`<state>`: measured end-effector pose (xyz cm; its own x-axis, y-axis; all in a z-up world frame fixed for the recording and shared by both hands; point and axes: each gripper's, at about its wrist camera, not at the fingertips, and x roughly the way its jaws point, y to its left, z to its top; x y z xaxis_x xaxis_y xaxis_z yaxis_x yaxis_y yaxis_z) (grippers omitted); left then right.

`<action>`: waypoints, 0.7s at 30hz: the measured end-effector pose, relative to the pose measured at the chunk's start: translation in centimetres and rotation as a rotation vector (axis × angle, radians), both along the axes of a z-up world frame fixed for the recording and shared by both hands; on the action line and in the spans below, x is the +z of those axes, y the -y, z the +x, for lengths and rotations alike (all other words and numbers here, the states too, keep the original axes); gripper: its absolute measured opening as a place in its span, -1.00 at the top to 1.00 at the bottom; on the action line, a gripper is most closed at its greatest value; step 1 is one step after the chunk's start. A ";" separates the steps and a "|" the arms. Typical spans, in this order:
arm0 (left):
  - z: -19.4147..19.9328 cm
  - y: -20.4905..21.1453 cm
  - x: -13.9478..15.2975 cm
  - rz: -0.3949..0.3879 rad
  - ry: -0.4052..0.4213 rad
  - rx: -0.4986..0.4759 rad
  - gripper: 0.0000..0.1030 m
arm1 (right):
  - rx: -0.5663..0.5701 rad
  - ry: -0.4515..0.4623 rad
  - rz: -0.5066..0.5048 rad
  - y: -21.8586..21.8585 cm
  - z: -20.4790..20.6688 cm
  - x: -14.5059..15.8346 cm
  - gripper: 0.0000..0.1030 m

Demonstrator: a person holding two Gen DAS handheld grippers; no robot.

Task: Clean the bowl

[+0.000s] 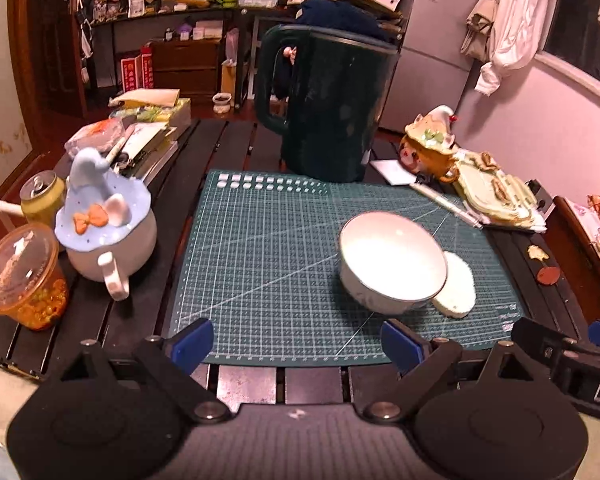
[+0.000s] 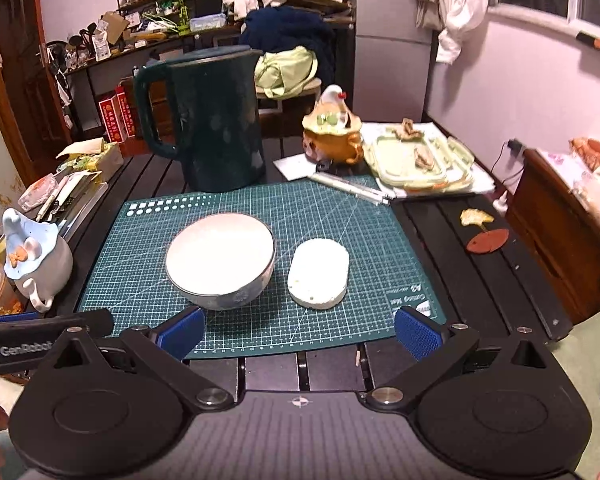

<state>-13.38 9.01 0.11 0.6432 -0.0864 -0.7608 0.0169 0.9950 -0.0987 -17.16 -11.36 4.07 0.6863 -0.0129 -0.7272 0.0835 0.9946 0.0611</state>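
A white bowl stands upright on the green cutting mat. A white oval sponge lies flat just right of it, touching or nearly touching the bowl's side. My left gripper hangs open over the mat's near edge, short of the bowl, nothing between its blue pads. My right gripper is also open and empty, pulled back from the bowl and sponge. In the left wrist view the right gripper's finger shows at the far right edge.
A tall dark green jug stands behind the mat. Left are a blue-lidded mug, a can and an orange cup. Right are an orange lidded pot, pens and green container lids.
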 end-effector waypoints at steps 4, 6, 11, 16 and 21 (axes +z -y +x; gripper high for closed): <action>-0.3 0.7 1.1 0.037 0.047 -0.016 -0.77 | 0.028 0.002 -0.016 -1.0 -0.4 1.2 -0.98; -0.6 0.7 2.1 0.038 0.091 -0.025 -0.77 | 0.025 0.010 -0.019 -0.9 -0.4 1.8 -0.98; -1.2 0.7 4.8 0.112 0.214 -0.031 -0.77 | 0.005 0.045 -0.030 -0.3 -0.6 3.6 -0.98; -1.6 0.9 7.6 0.183 0.318 -0.014 -0.77 | 0.005 0.113 -0.023 0.7 -0.9 5.7 -0.98; -2.1 0.7 8.6 0.192 0.377 -0.056 -0.77 | 0.023 0.099 0.070 2.1 -0.7 6.6 -0.98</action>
